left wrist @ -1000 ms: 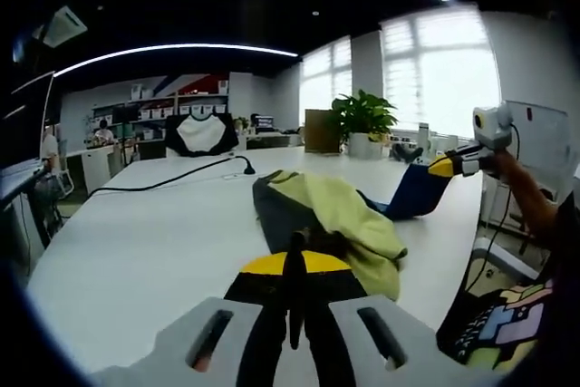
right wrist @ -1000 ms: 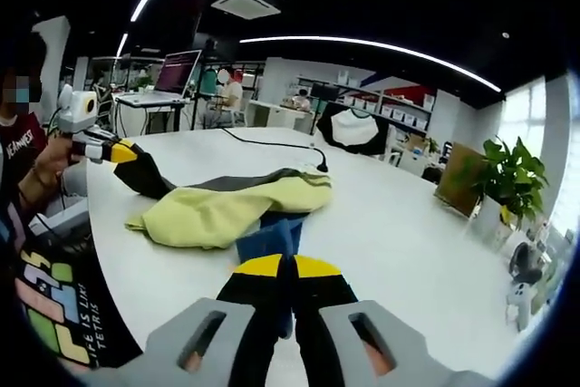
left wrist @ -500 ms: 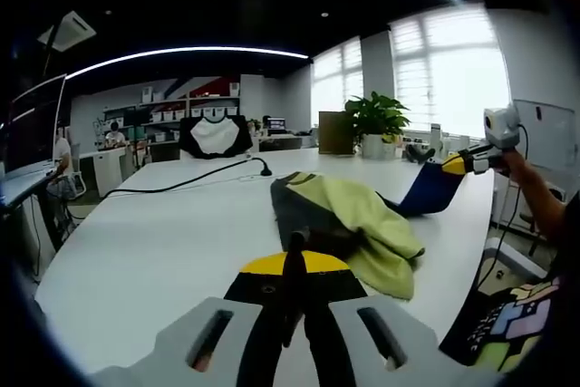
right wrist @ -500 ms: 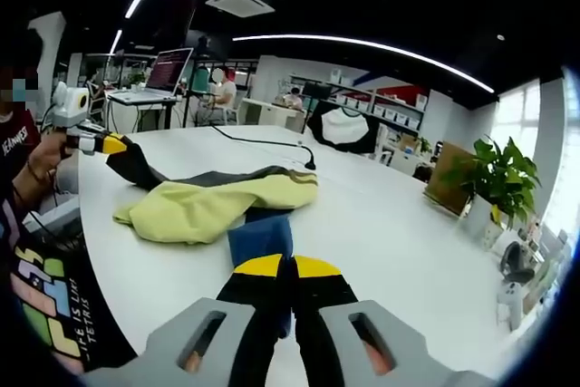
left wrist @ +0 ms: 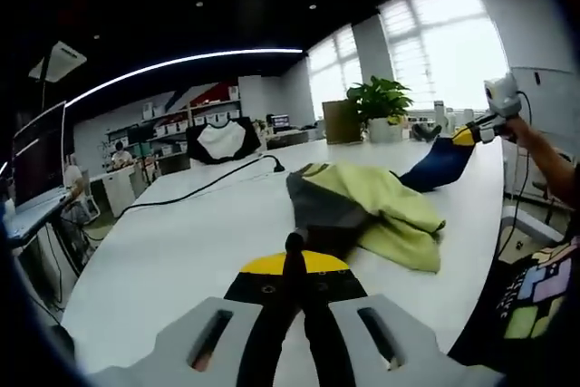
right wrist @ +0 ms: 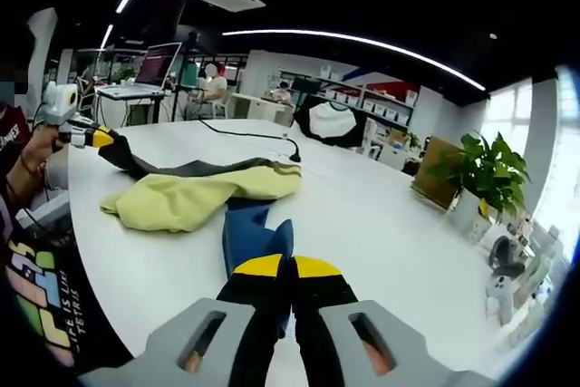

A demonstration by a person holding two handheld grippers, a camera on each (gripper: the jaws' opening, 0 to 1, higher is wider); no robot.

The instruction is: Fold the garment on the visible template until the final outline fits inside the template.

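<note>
A broad white table (left wrist: 181, 242) with a smooth, faintly glossy top and a rounded edge is seen in an open office with a dark ceiling crossed by a curved strip light (right wrist: 362, 43). A black cable (left wrist: 199, 189) is laid across the table, a potted plant (left wrist: 381, 101) is set by the bright blinded windows, and a laptop (right wrist: 156, 65) is raised on a desk behind. The garment (left wrist: 362, 210), a soft, limp cloth of pale yellow, dark grey and blue panels, is lain crumpled and partly lifted on the table between the two tools. The left gripper (left wrist: 295, 251) is closed on the dark grey end of the cloth, which is pinched at the jaw tips. The right gripper (right wrist: 279, 274) is closed on the blue part, with the fabric pulled up into the jaws. In each view the other gripper is held in a person's hand (left wrist: 526, 133) at the far end of the stretched cloth.
</note>
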